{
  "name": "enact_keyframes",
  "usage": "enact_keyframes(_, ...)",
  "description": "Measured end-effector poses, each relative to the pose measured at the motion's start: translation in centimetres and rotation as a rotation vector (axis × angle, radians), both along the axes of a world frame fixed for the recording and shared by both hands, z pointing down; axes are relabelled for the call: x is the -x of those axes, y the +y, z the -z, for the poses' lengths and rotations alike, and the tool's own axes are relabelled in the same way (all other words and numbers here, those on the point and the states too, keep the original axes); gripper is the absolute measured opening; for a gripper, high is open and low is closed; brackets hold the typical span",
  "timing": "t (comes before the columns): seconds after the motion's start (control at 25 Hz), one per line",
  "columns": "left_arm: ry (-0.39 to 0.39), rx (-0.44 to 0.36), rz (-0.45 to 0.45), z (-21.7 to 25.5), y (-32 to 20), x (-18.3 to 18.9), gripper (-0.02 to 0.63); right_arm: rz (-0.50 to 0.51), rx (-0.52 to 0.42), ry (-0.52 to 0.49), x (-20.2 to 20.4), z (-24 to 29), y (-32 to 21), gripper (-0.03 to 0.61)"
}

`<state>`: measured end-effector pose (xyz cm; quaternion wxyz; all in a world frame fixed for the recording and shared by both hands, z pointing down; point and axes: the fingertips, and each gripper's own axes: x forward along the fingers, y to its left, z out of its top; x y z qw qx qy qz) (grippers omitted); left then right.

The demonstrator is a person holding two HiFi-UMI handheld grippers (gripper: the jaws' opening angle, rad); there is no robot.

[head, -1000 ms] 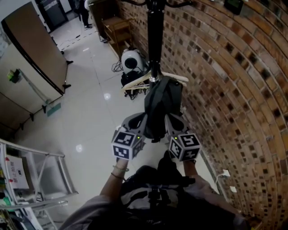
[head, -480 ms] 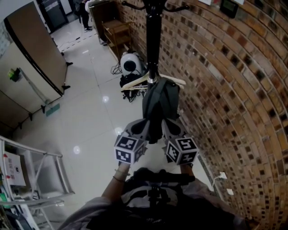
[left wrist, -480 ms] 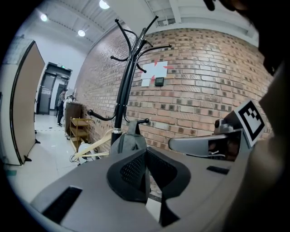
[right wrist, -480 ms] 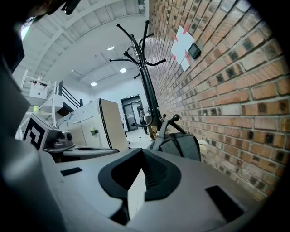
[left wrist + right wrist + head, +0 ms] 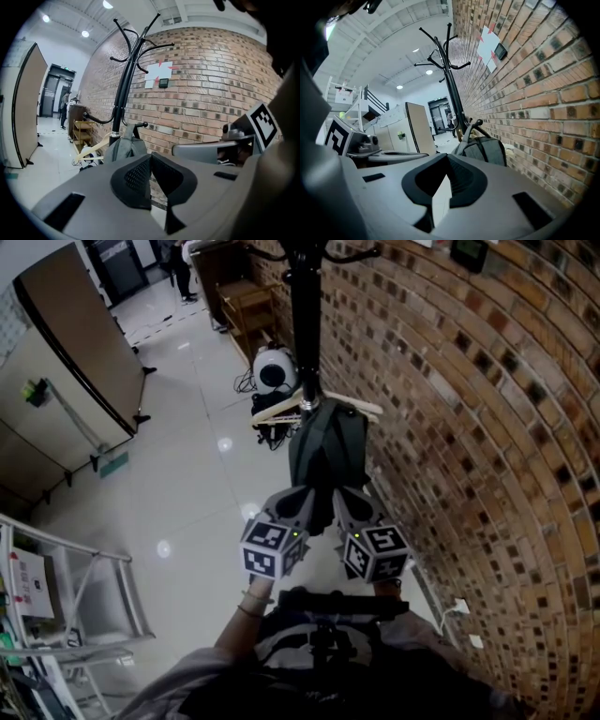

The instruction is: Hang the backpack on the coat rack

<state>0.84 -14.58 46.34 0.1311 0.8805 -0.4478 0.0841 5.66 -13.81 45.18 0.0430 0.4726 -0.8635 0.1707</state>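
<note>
The dark grey backpack [image 5: 328,448] hangs from a low hook on the black coat rack [image 5: 305,324], close to the brick wall. My left gripper [image 5: 302,499] and right gripper [image 5: 345,501] sit side by side just short of its lower end, both shut and empty. In the left gripper view the left gripper [image 5: 151,177] points at the backpack [image 5: 124,147] under the coat rack [image 5: 123,93], and the pads meet. From the right gripper view the right gripper [image 5: 447,183] has its pads together, with the backpack [image 5: 488,150] and coat rack [image 5: 452,89] ahead.
The brick wall [image 5: 459,427] runs along the right. Wooden hangers [image 5: 279,409] hang on the rack, with a white round device [image 5: 275,369] and cables on the floor behind. A wooden shelf [image 5: 246,301] stands farther back, a metal frame [image 5: 89,601] at the left, a brown partition [image 5: 70,343] beyond.
Both grippers have drawn back from the backpack toward the person, and their tips no longer overlap its bottom. The backpack stays hanging on the rack.
</note>
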Motion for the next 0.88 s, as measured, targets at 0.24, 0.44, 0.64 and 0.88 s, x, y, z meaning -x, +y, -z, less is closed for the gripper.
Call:
enact_keyframes(0.24, -0.001, 0.000, 0.014, 0.1, 0.4, -0.3, 0.003, 0.020, -0.001, 0.006, -0.2, -0.1, 0.3, 0.009)
enact_keyframes(0.44, 0.003, 0.000, 0.028, 0.1, 0.5, -0.4, 0.003, 0.017, 0.002, 0.011, -0.7, -0.4, 0.3, 0.009)
enact_keyframes(0.64, 0.010, -0.001, 0.031, 0.1, 0.5, -0.9, 0.003, 0.019, 0.003, 0.024, -1.2, -0.5, 0.4, 0.009)
enact_keyframes(0.88, 0.019, 0.000, 0.031, 0.0, 0.6, -1.5, 0.003, 0.015, -0.002, 0.033, -1.8, -0.3, 0.4, 0.009)
